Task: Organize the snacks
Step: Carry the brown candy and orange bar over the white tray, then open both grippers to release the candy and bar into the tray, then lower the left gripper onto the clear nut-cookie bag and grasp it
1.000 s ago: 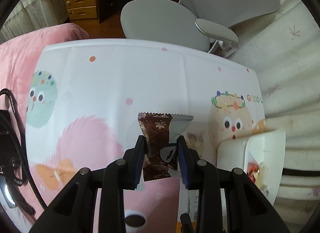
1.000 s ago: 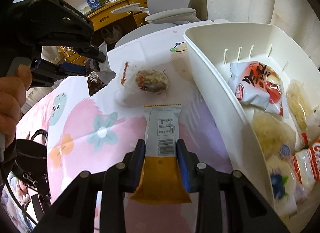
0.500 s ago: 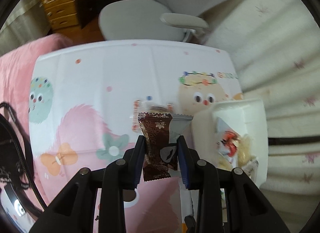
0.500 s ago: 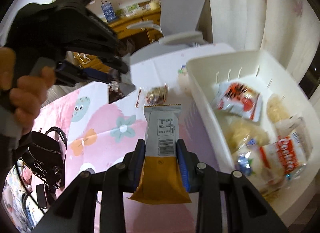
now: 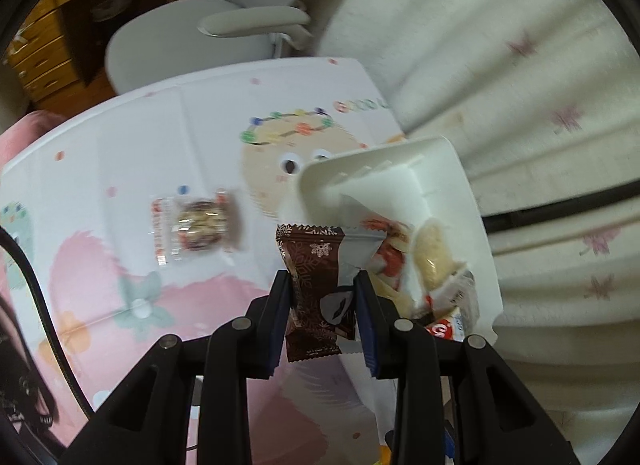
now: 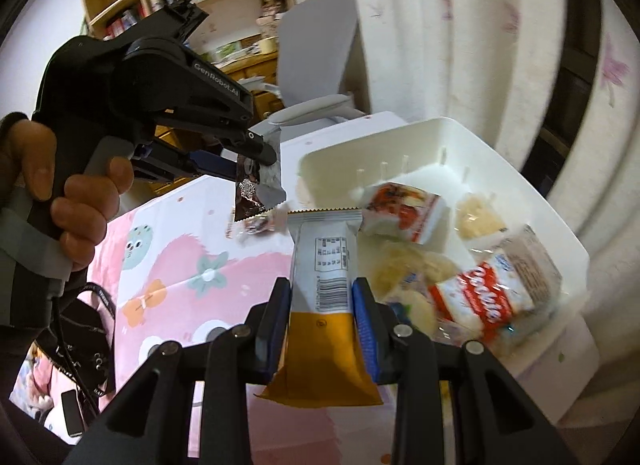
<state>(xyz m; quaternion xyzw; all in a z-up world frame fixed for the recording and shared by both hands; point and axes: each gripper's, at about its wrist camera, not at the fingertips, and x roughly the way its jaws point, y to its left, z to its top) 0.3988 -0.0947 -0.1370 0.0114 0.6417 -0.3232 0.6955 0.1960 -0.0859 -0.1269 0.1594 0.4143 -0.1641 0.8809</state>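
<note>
Snacks held aloft, one per gripper. Left gripper (image 5: 322, 297): fingers closed on a brown snowflake-printed packet (image 5: 314, 289), hanging just beside the near rim of the white bin (image 5: 472, 201). Right gripper (image 6: 322, 301): fingers closed on a white-and-orange bar (image 6: 324, 289), its serrated top edge level with the bin's near wall. Bin: open-topped, partly filled with wrapped snacks, bare floor at its far end. One clear-wrapped snack (image 5: 196, 221) lies alone on the patterned tablecloth (image 5: 160, 137), well apart from the bin; a grey chair (image 5: 208, 37) stands beyond the table's far edge.
</note>
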